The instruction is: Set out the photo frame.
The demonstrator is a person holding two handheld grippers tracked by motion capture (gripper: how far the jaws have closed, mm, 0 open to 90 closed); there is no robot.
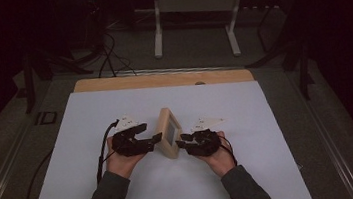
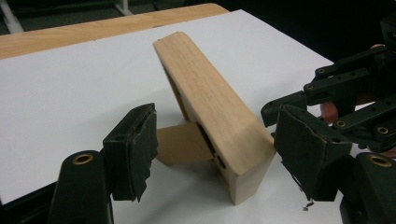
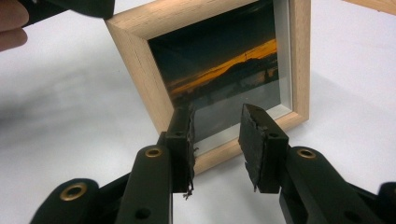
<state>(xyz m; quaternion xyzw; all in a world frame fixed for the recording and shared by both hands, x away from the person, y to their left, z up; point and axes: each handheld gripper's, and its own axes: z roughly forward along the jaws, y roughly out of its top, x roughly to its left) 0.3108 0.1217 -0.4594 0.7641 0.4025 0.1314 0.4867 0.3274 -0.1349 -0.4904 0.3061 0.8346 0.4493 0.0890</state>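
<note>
A wooden picture frame (image 1: 169, 133) stands propped on its rear easel between the left hand-held gripper (image 1: 155, 138), jaws spread clear of its back edge, and the right hand-held gripper (image 1: 181, 141), jaws apart before the glass, apparently steadying it upright on the white worktop (image 1: 99, 189) in a dim room.
</note>
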